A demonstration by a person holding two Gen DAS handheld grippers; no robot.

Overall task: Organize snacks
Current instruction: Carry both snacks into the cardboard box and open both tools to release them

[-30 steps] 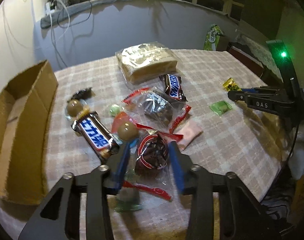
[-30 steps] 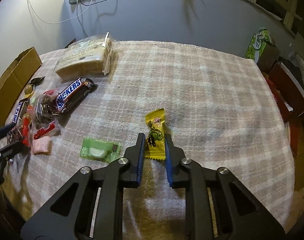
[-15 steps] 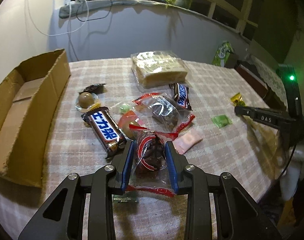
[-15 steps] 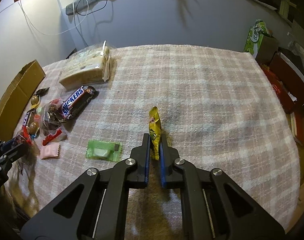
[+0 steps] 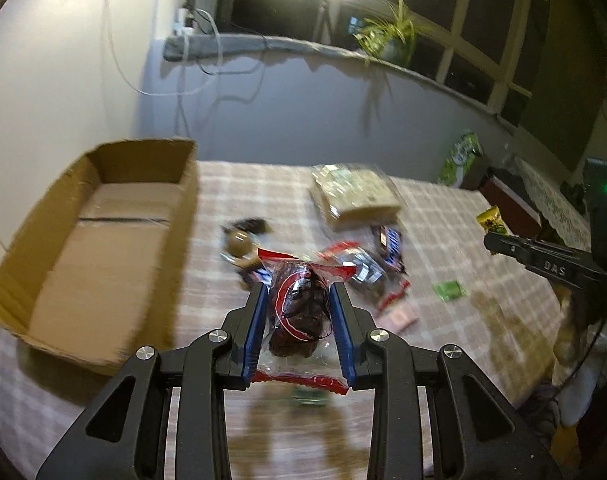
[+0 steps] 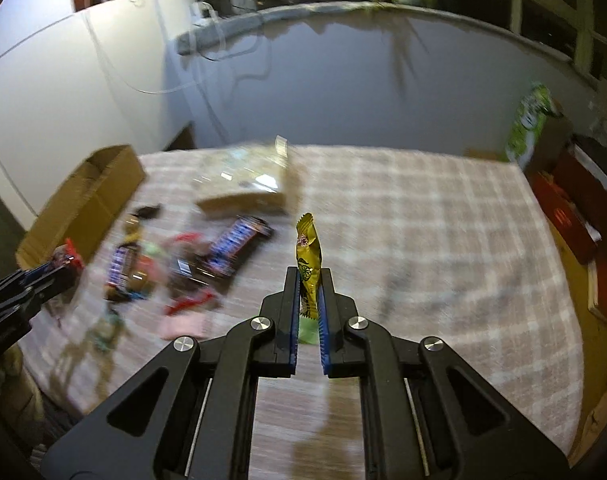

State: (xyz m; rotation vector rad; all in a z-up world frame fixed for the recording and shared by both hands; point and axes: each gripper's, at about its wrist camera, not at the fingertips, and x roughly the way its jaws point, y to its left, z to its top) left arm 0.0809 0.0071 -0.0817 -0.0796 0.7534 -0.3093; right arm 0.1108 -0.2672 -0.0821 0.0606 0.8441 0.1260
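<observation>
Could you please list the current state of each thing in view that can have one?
Left claw: shut on the red-trimmed snack bag, lifted off the table.
Right claw: shut on the yellow candy, held upright in the air.
Cardboard box: open, nothing inside.
Snickers bar: lying flat on the table, wrapped.
Bread pack: on the table, sealed.
Green candy: flat on the table.

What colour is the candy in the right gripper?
Yellow. The candy shows best in the right wrist view, pinched by the right gripper.
</observation>
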